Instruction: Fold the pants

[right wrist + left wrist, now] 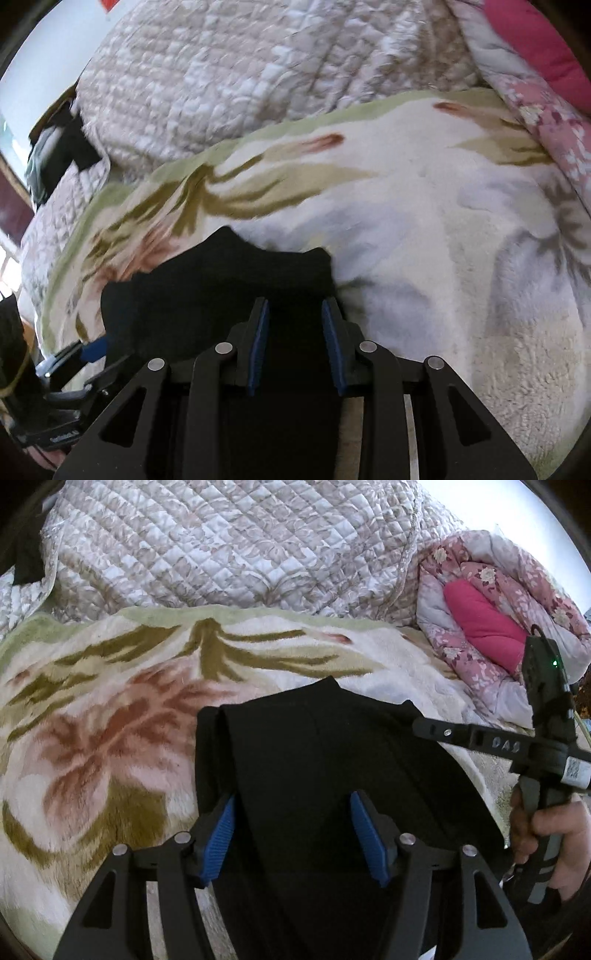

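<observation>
Black pants fill the near ground of both wrist views, lying as a dark slab on the floral fleece blanket that covers the bed; behind the blanket I see a big quilted bedspread heaped up, and off to the right a pink flowered comforter bundled round a bright magenta patch; the pants look already doubled, with a fold line running along their left edge in the left wrist view and two small peaks at the far end.

My left gripper stands wide, its blue pads clear on either side of the cloth beneath them, pressing on nothing; my right gripper is narrower, jaws partly drawn in with black fabric showing between the pads, but the cloth is too dark for me to tell whether they pinch it or merely hang over it; the right wrist view is smeared with motion besides. From the left side I can see the right tool's finger reaching over the pants' right edge, and the hand on its handle.

I judge this the middle of the fold: one lengthwise fold laid, the crosswise one still to come; next I would want both jaws closed on the near end, evenly, then a lift and carry toward the far peaks without dragging the lower layer.
</observation>
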### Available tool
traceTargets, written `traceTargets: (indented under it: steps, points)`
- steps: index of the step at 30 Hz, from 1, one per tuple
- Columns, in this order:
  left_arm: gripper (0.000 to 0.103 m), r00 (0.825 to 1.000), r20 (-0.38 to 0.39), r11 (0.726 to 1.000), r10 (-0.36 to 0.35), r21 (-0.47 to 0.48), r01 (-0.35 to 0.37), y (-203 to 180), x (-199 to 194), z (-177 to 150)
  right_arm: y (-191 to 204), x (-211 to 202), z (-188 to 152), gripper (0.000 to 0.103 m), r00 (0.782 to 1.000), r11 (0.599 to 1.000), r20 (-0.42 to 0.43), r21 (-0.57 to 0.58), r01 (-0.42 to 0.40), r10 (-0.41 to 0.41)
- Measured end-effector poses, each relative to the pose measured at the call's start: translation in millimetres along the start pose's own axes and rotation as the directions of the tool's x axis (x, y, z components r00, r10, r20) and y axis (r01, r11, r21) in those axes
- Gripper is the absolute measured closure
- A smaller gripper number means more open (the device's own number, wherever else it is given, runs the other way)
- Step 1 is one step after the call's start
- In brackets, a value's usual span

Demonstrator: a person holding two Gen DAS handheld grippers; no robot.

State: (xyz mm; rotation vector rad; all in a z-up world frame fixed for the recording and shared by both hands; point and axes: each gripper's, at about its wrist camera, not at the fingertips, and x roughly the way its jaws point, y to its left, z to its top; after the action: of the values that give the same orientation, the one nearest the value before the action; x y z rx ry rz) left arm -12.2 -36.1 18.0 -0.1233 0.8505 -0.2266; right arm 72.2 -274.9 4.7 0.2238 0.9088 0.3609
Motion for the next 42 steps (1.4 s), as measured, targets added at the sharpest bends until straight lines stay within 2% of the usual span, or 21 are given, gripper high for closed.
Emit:
traceTargets:
  steps: [4,7,10,14,18,23,28,31,42]
  points:
    - [0.037,1.000,0.003,1.000,-0.015,-0.027,0.015,11.7,-7.6,-2.0,-15.1,-19.6,-8.2,0.073,1.000,0.999,0.025,0.047,-0.007,0.006]
    - [0.037,0.997,0.033,0.996,0.071,-0.059,-0.069,22.2,-12.4,5.1,-15.9,-36.6,-20.3,0.072,0.999,0.998,0.049,0.053,-0.022,0.019]
    - [0.040,0.996,0.048,0.988,0.080,-0.136,-0.073,41.1,-24.0,5.4,-12.9,-52.4,-30.6,0.072,0.996,0.997,0.073,0.058,-0.047,0.042]
    - [0.040,0.996,0.082,0.989,0.043,-0.148,-0.031,40.2,-43.5,-3.9,-1.5,-60.8,-49.0,0.072,0.995,0.995,0.047,0.033,-0.093,0.091]
    - [0.039,0.998,0.055,0.995,-0.041,-0.093,0.046,21.7,-48.1,-23.8,8.6,-58.7,-63.7,0.053,0.997,0.997,0.012,-0.014,-0.078,0.078]
    - [0.039,0.998,0.024,0.998,-0.059,-0.037,0.060,5.7,-42.5,-31.5,9.1,-59.5,-65.3,0.051,0.997,0.997,0.015,-0.025,-0.069,0.069]
    - [0.039,0.997,-0.006,0.990,-0.079,-0.117,0.078,19.9,-33.0,-30.8,-9.1,-52.1,-63.2,0.048,0.994,0.992,0.000,0.068,-0.106,0.106]
    - [0.039,0.995,-0.022,0.984,-0.094,-0.154,0.090,24.1,-25.5,-27.5,-8.8,-47.3,-60.9,0.048,0.991,0.989,-0.008,0.077,-0.129,0.130]
    - [0.027,0.995,-0.042,0.982,-0.090,-0.173,0.082,21.8,-1.7,-12.4,-5.8,-28.5,-48.9,0.046,0.991,0.988,-0.020,0.072,-0.133,0.135]
